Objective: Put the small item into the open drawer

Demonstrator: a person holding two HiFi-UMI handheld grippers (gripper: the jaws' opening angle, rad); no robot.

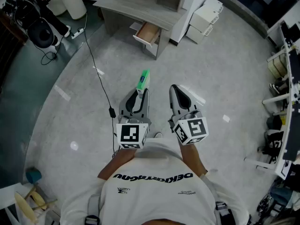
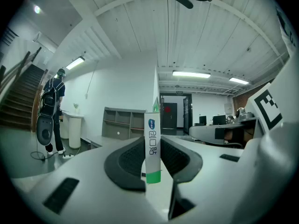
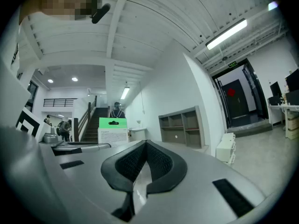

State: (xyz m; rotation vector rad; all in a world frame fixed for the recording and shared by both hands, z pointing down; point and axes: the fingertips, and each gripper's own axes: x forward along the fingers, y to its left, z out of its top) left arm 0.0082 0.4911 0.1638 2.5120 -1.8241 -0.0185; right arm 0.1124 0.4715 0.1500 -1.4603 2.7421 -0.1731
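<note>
text | small box (image 2: 152, 143): "创口贴" | shirt (image 1: 154, 198) print: unreadable

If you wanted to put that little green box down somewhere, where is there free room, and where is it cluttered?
The open drawer looks empty inside, and the desk top above it is bare. The floor between the cable and the white boxes is free too. It is crowded along the racks at the right and around the black bag.

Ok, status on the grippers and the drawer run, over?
Left gripper shut on the small box. Right gripper shut, empty. Open drawer ahead across the floor, box not yet in. Black cable on floor, left of the path.
</note>
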